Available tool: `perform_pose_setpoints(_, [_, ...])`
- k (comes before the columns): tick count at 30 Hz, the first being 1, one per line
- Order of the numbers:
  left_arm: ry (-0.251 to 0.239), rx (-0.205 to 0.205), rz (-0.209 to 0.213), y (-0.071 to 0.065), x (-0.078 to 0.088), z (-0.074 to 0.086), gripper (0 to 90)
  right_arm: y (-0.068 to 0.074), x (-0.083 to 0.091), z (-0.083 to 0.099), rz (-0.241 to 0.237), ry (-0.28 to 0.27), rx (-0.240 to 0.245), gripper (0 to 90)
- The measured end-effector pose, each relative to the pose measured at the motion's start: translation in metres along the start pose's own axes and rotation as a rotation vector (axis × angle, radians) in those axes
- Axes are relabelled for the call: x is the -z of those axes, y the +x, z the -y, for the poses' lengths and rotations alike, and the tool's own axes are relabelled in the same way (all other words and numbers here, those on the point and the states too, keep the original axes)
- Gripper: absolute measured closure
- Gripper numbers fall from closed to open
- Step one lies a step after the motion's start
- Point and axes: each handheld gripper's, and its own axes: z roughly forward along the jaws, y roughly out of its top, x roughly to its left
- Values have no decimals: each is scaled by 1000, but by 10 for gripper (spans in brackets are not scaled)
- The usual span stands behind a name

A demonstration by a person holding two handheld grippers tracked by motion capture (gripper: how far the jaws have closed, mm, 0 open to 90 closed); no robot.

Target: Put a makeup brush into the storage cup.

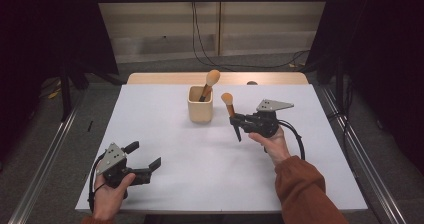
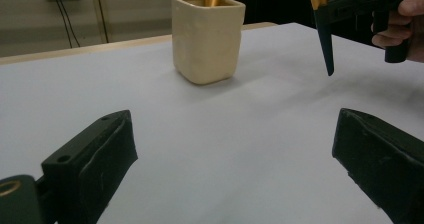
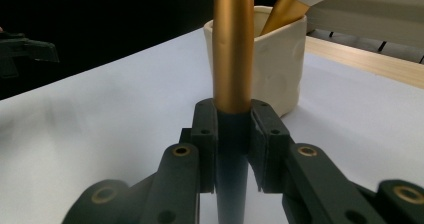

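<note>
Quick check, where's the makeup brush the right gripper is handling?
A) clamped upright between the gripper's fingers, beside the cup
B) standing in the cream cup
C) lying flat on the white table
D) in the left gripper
A: the right gripper is shut on the gold-and-black-handled makeup brush, held upright just right of the cream square ceramic cup, which holds a second brush.
</note>
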Motion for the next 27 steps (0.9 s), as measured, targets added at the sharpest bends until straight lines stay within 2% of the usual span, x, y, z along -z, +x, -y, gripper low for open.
perform_pose_setpoints(5, [-7, -17, 12, -4, -8, -6, 35, 5, 0, -1, -12, -3, 11, 754])
perform_pose_setpoints(15, [-20, -26, 35, -14, -22, -20, 35, 16, -2, 0, -49, 3, 29, 754])
perform_pose_setpoints(17, [-25, -23, 69, -18, -27, -24, 34, 18, -3, 0, -51, 3, 33, 755])
perform_pose_setpoints(20, [-13, -76, 92, -25, -32, -30, 29, 21, -3, 0, -55, 14, 45, 754])
perform_pose_setpoints(21, [-23, -64, 101, -28, -33, -33, 29, 22, -4, 0, -59, 19, 54, 754])
perform_pose_setpoints(27, [-60, -67, 118, -37, -45, -46, 28, 28, -3, 0, -77, 6, 49, 754])
